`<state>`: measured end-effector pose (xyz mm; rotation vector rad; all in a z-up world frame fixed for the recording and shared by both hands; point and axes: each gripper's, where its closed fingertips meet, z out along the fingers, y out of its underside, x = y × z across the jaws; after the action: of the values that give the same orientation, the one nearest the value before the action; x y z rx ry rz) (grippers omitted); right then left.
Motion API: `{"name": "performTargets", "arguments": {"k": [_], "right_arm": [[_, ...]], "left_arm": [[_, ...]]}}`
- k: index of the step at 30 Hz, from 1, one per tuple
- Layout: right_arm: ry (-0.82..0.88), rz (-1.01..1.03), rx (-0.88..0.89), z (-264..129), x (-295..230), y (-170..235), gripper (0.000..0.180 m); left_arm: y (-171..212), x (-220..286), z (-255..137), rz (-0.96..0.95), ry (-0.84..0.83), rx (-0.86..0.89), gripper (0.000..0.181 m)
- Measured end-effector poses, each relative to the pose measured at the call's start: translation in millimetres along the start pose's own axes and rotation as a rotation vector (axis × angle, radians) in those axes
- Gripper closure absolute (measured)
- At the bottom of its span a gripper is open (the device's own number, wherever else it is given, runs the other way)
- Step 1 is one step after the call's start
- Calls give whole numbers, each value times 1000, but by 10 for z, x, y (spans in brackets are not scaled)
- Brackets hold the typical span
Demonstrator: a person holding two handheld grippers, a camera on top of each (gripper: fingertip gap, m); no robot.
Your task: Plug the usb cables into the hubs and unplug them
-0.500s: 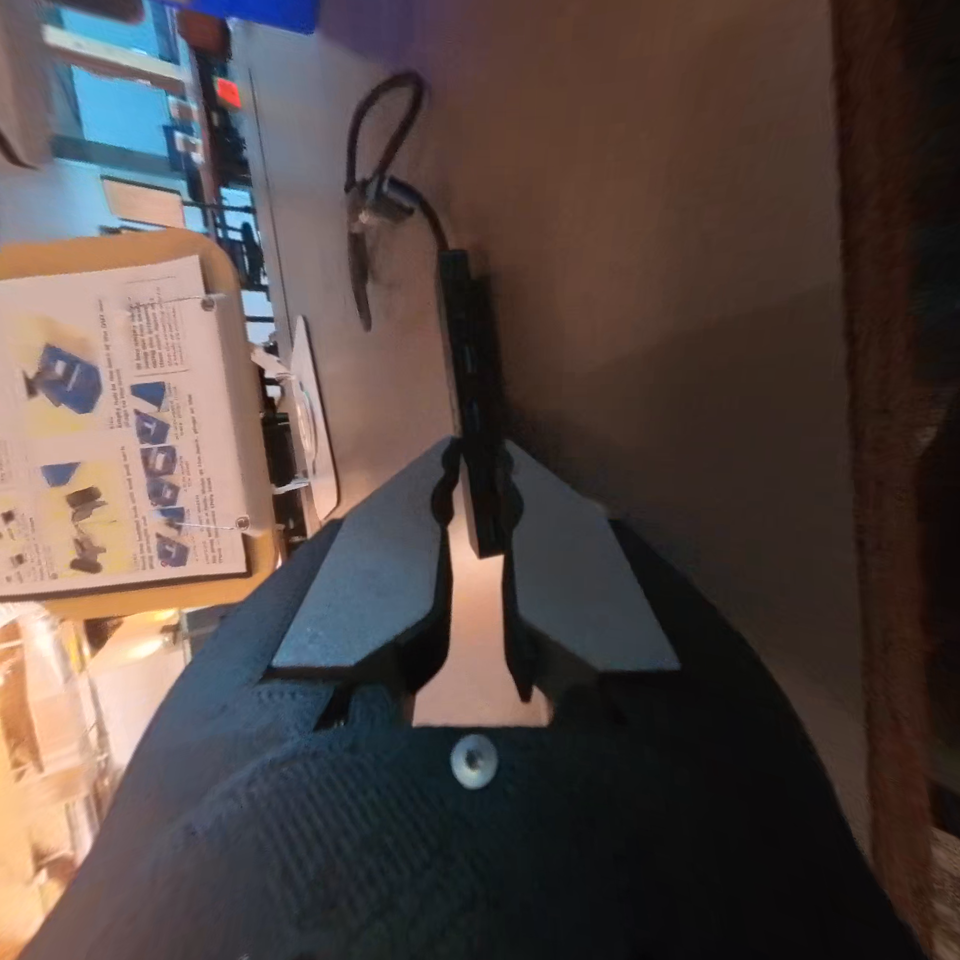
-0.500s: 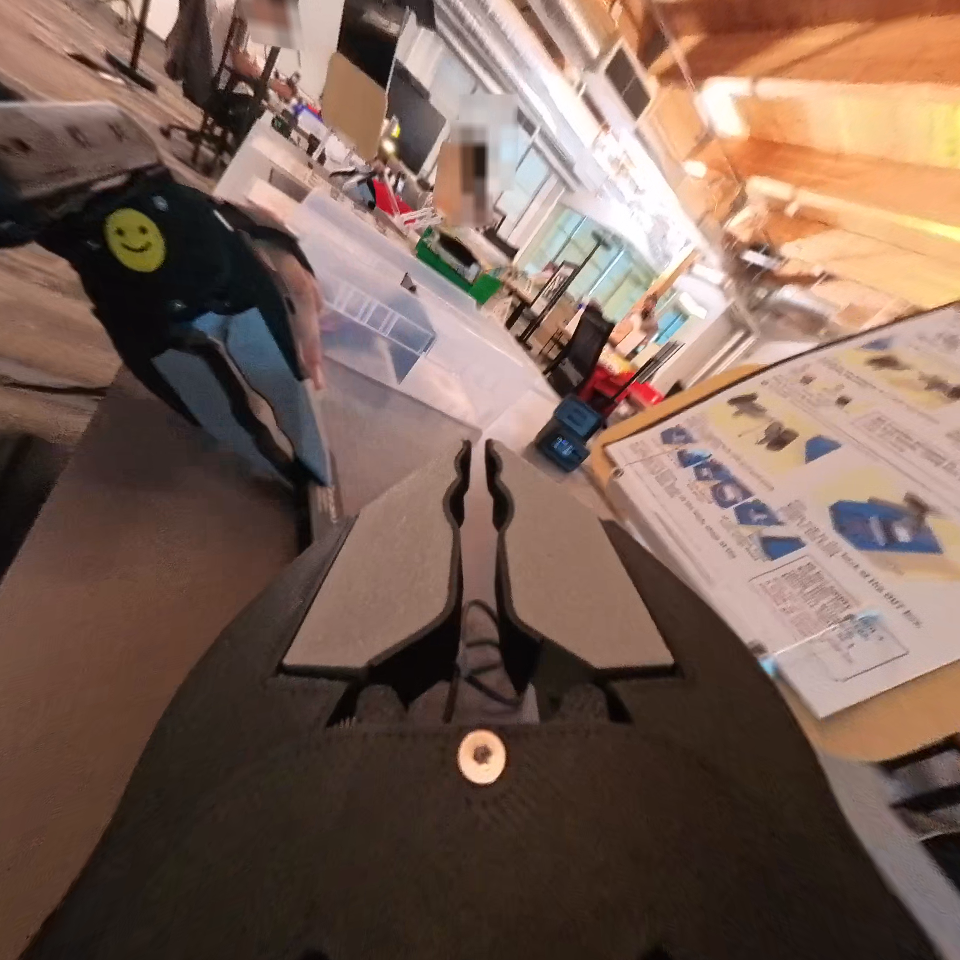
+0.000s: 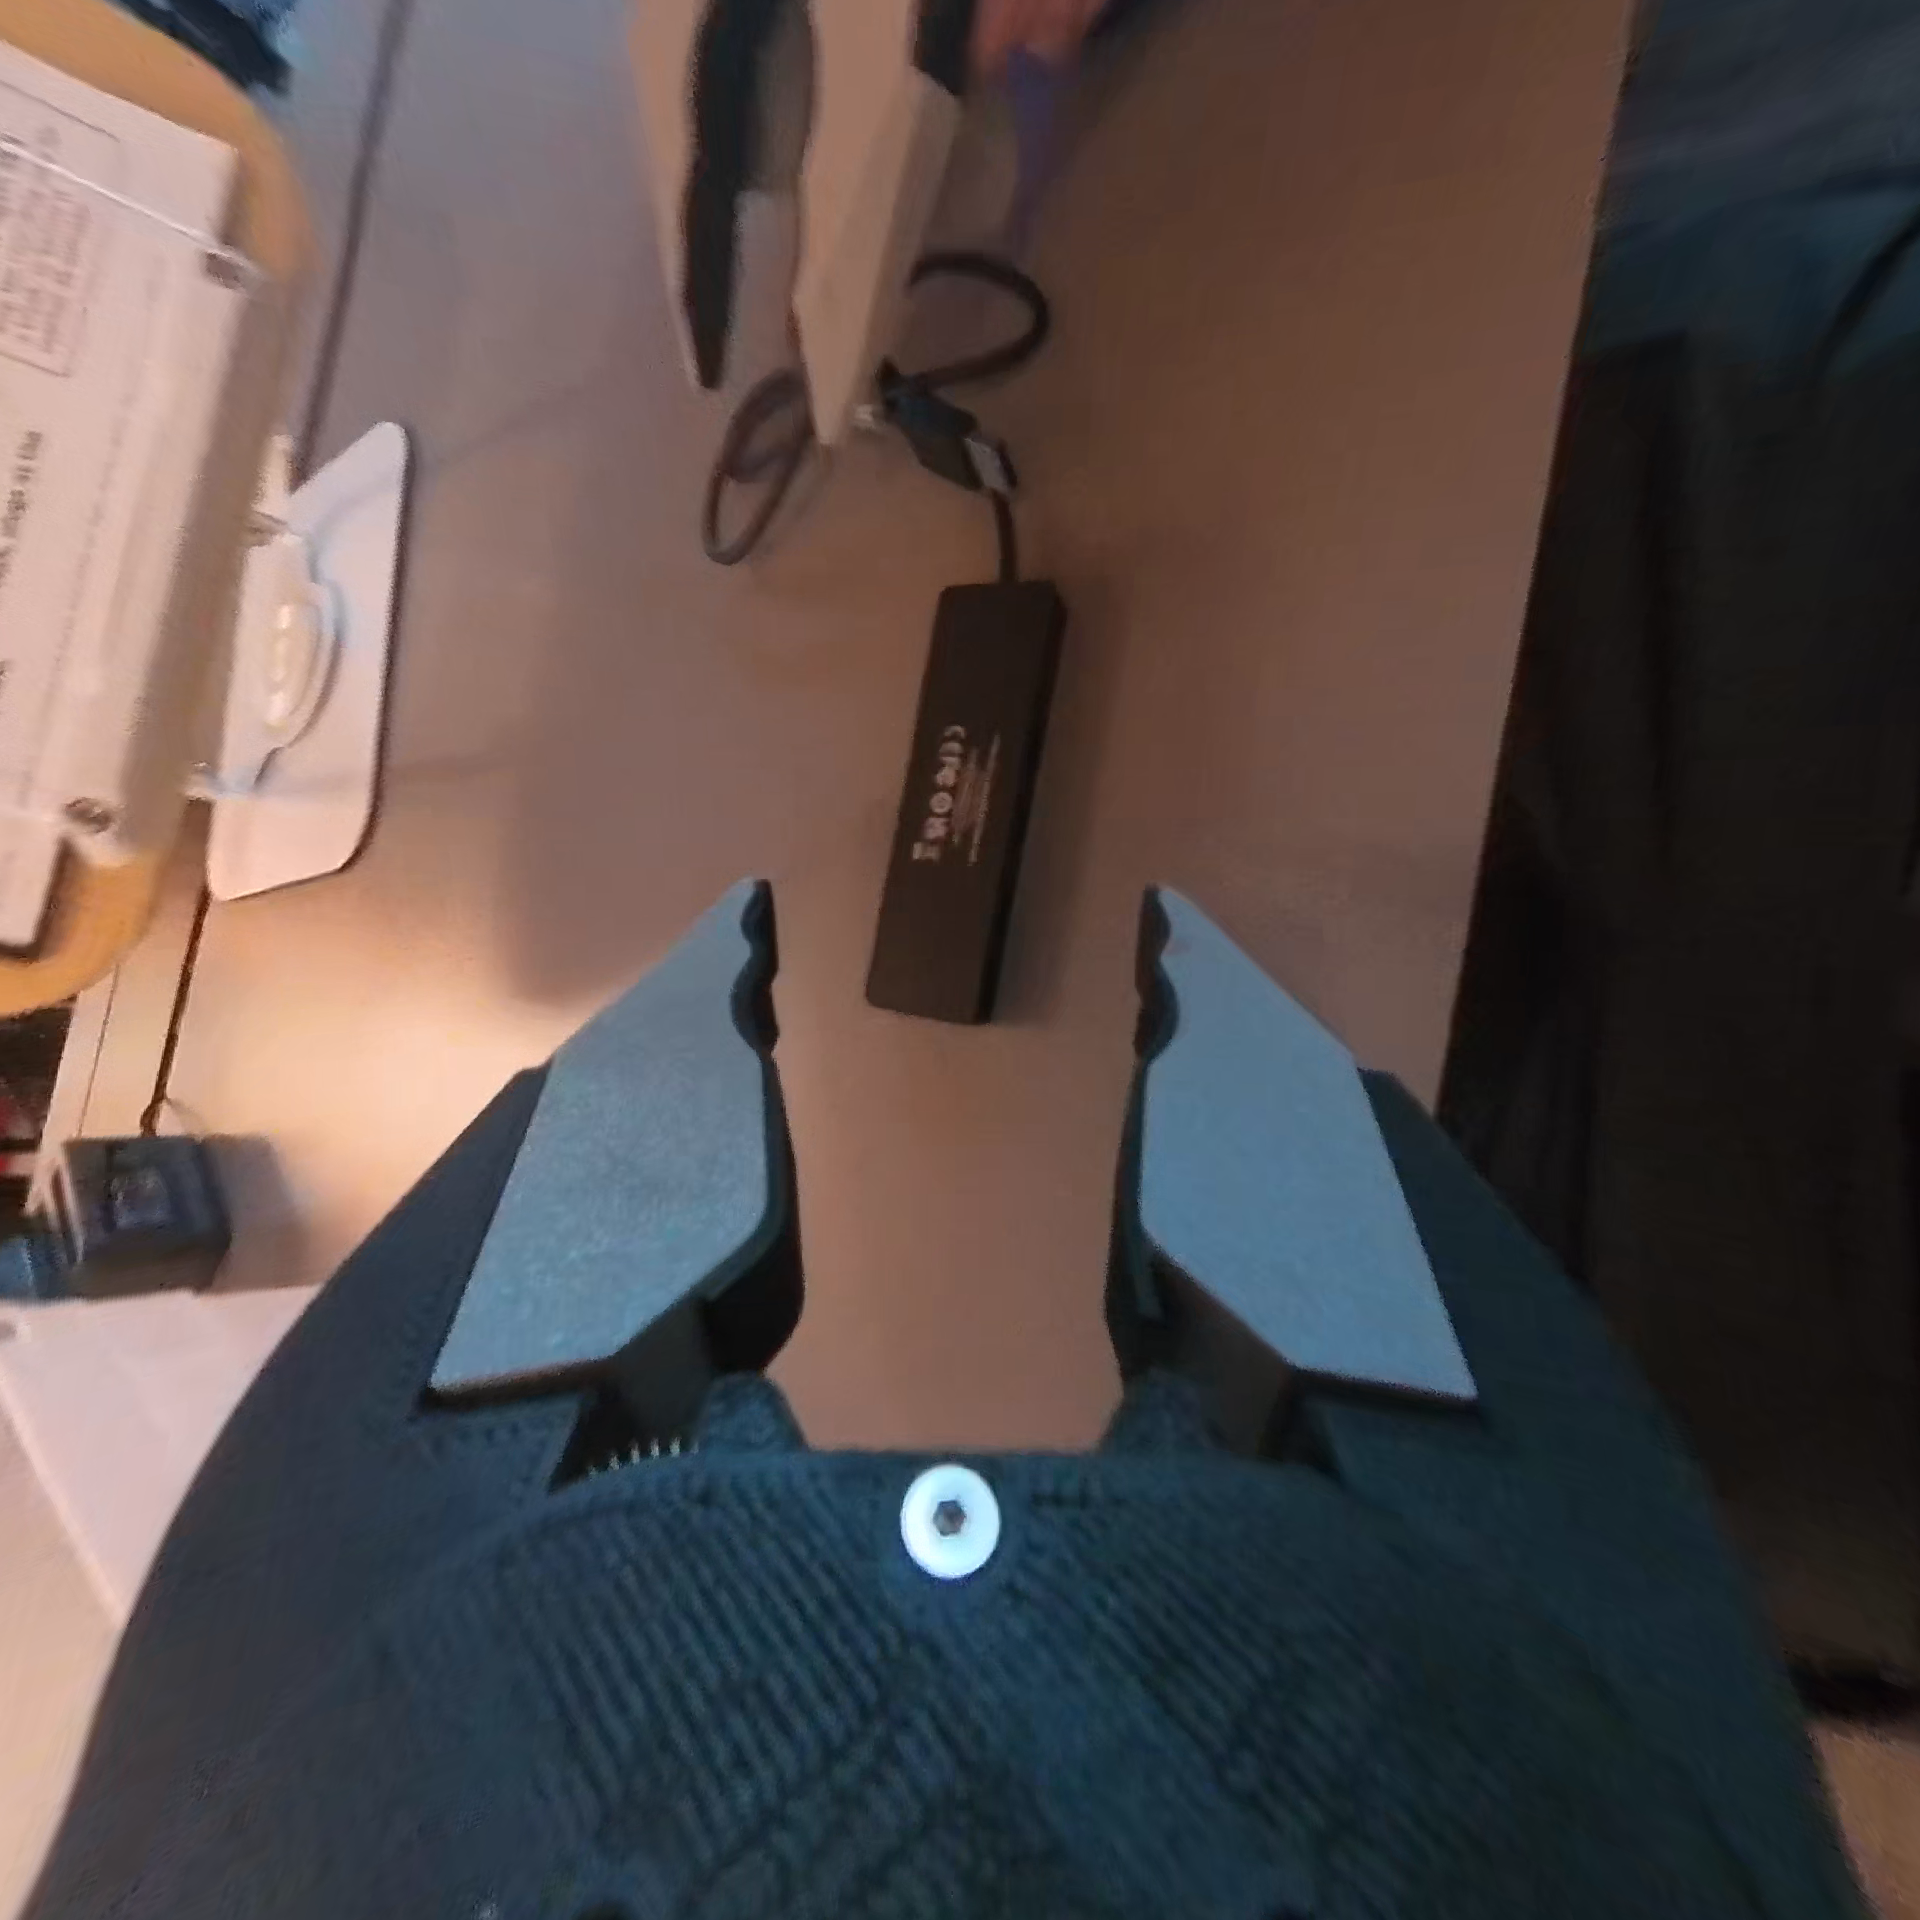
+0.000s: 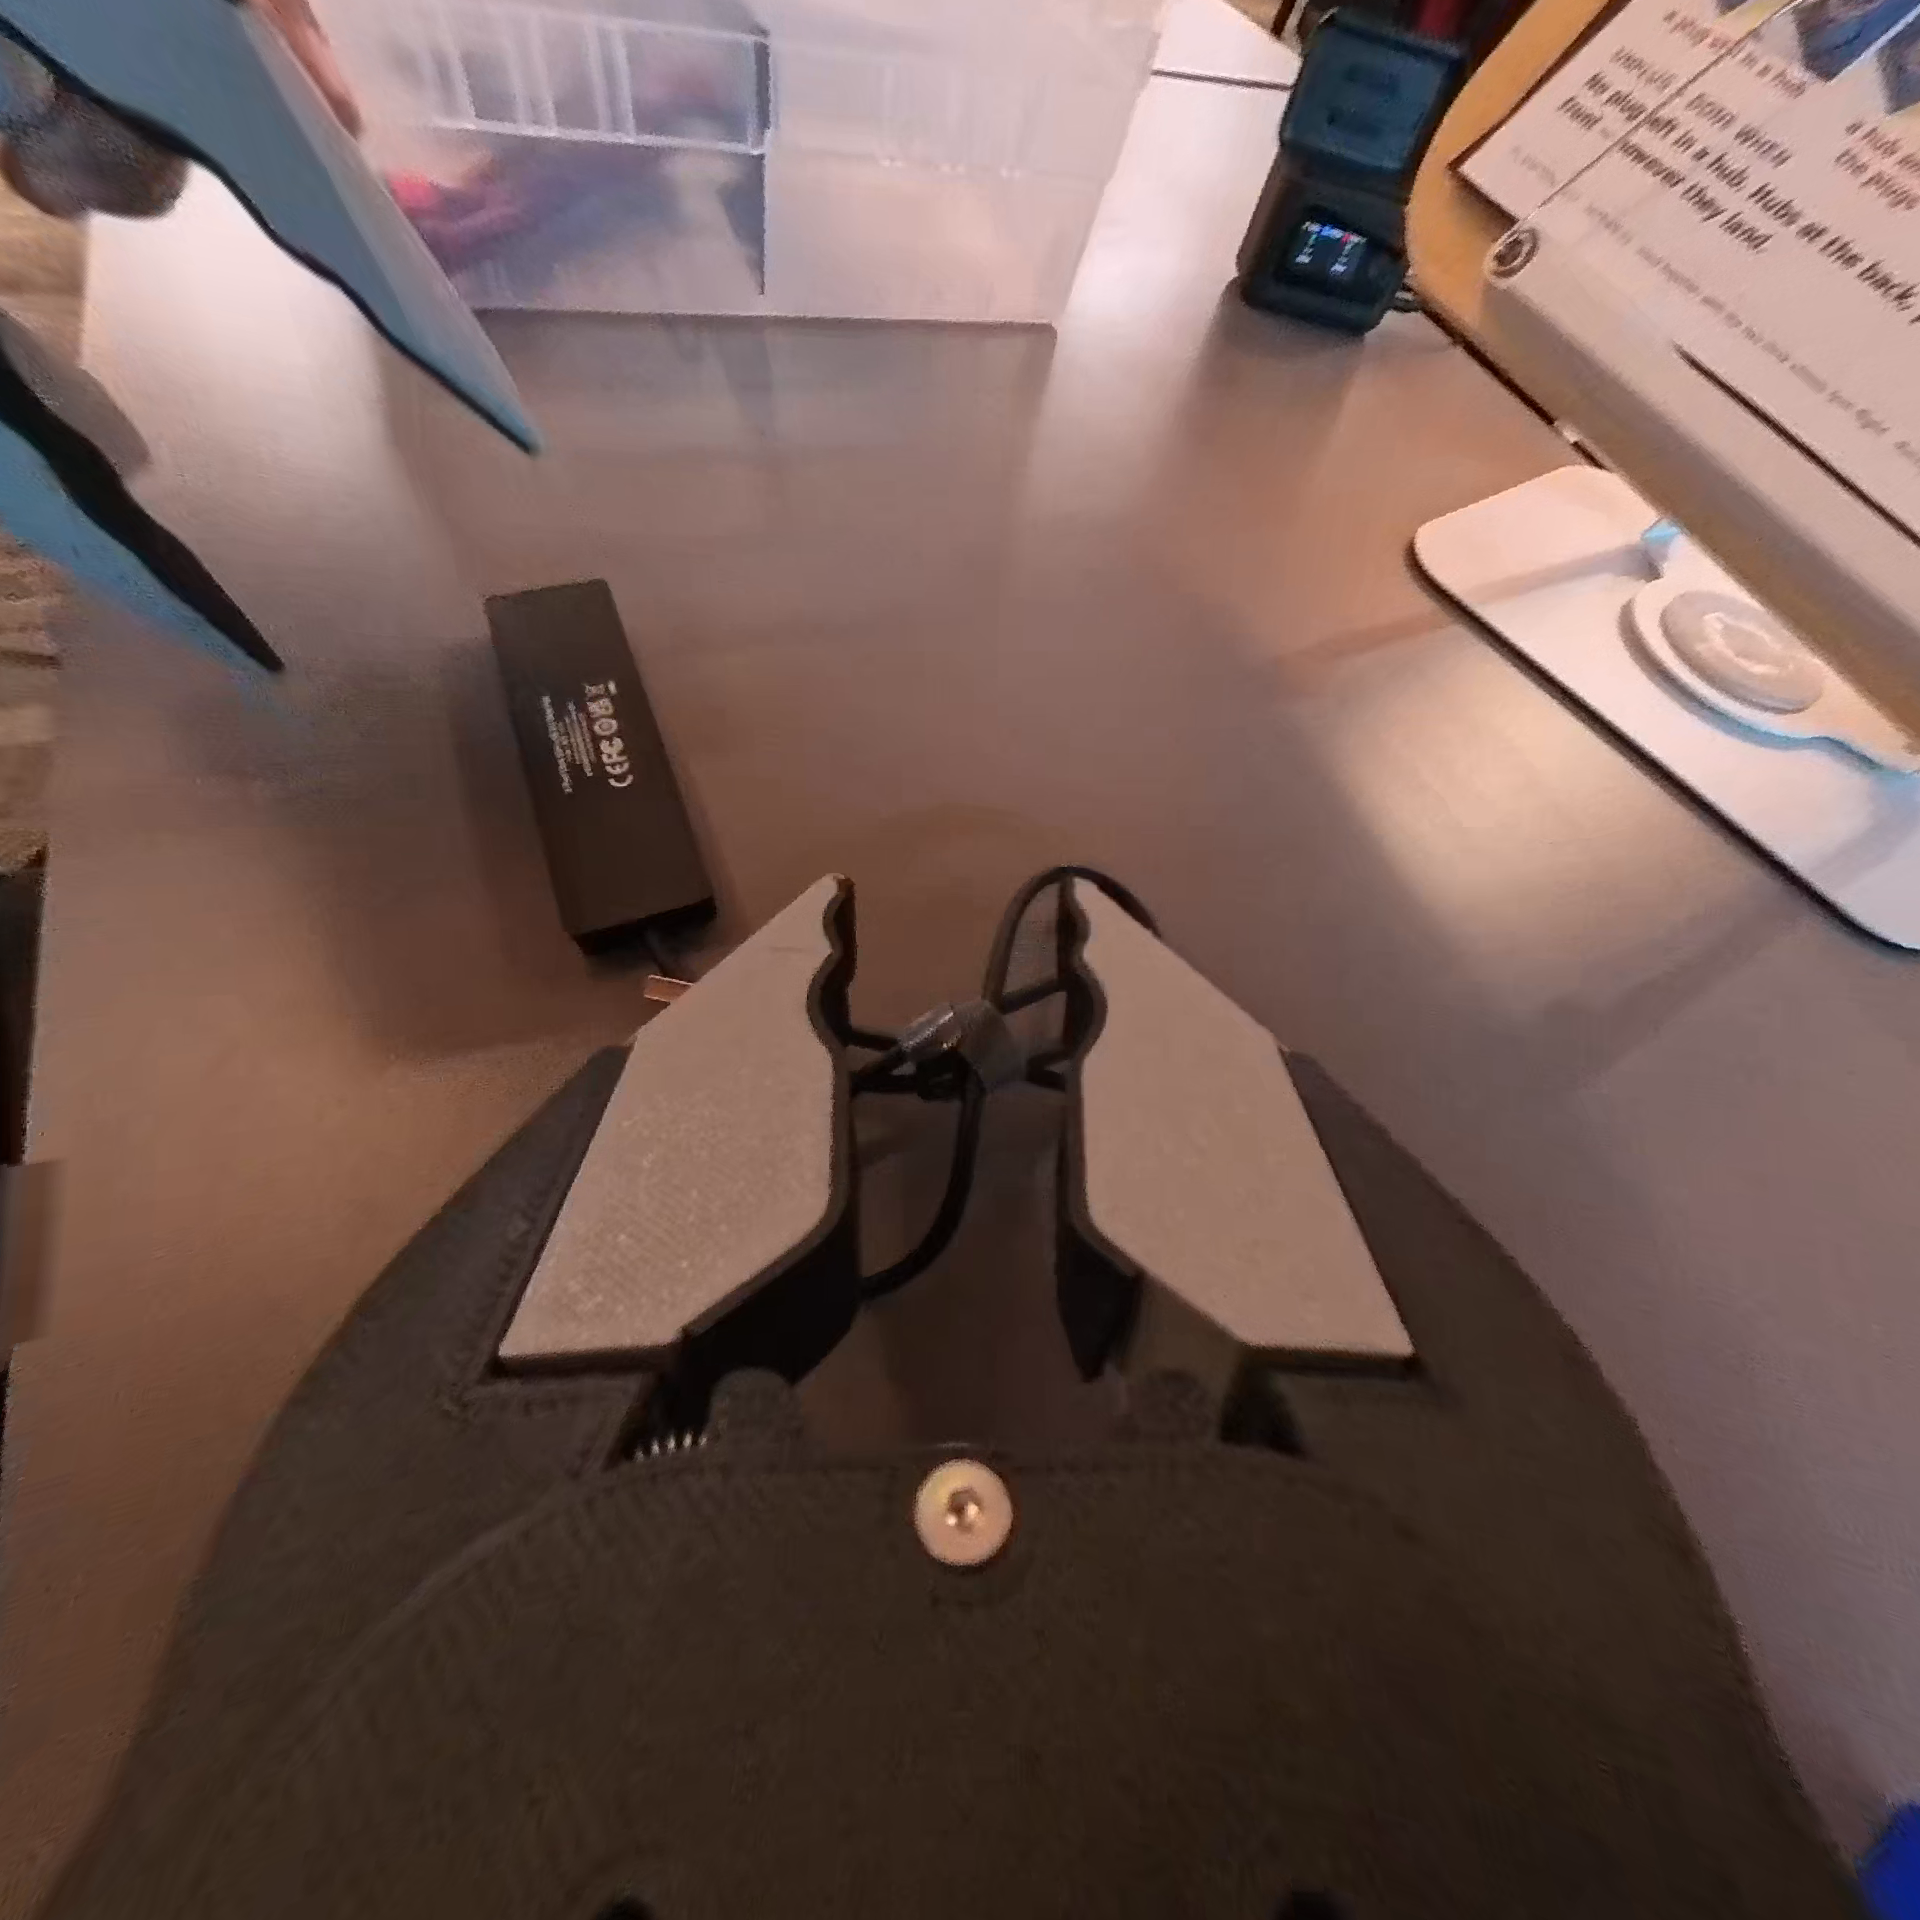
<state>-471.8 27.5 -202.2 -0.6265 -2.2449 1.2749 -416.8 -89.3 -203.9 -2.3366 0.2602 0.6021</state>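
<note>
A black USB hub (image 3: 971,800) lies flat on the brown table, printed side up; it also shows in the right wrist view (image 4: 603,758). Its short cable leads to a USB plug (image 3: 961,442) with a metal tip (image 4: 665,987). My left gripper (image 3: 956,914) is open and empty, its fingertips just short of the hub's near end. My right gripper (image 4: 961,925) is open, low over a tied bundle of black cable (image 4: 951,1029) that lies between its fingers. Each gripper shows in the other's view: the right (image 3: 774,405) and the left (image 4: 400,551).
A white stand base with a round disc (image 4: 1704,665) sits at the right and carries an instruction board (image 4: 1714,208). A small black device with a screen (image 4: 1335,187) and a clear plastic box (image 4: 623,156) stand at the back. The table edge (image 3: 1507,935) runs close beside the hub. About 5 cm separates my left fingertips from the black USB hub (image 3: 971,800). It is also in sight in the right wrist view (image 4: 571,738).
My left gripper has opened, let go of the hub and drawn back; the hub now lies flat. My right gripper has opened and tipped down over the cable bundle.
</note>
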Motion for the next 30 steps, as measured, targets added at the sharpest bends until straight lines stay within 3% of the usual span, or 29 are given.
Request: {"name": "performTargets", "arguments": {"k": [5,6,12,13,16,18,20,24,30], "right_arm": [[70,-10,16,-25,68,-15,142],[74,-13,11,-21,69,-10,143],[100,-23,-22,10,89,30,143],[104,-25,-22,9,92,30,144],[110,-25,-20,7,97,30,145],[111,-23,-21,6,101,32,146],[115,-25,-22,7,103,32,146],[119,-41,-32,11,95,48,147],[122,-55,-49,28,85,67,147]], "left_arm": [[-121,-233,-568,-114,2,183,124],[-6,-323,-645,-107,-5,135,127],[1042,-1262,-1186,-201,-206,-246,108],[1232,-1363,-1250,-259,-220,-298,114],[1525,-1437,-1333,-551,-136,-304,131],[1778,-1498,-1378,-668,-145,-356,115],[1836,-1520,-1405,-746,-135,-306,118],[2118,-1561,-1502,-769,-164,-346,126],[2755,-1126,-1367,-678,5,-683,143]]}}
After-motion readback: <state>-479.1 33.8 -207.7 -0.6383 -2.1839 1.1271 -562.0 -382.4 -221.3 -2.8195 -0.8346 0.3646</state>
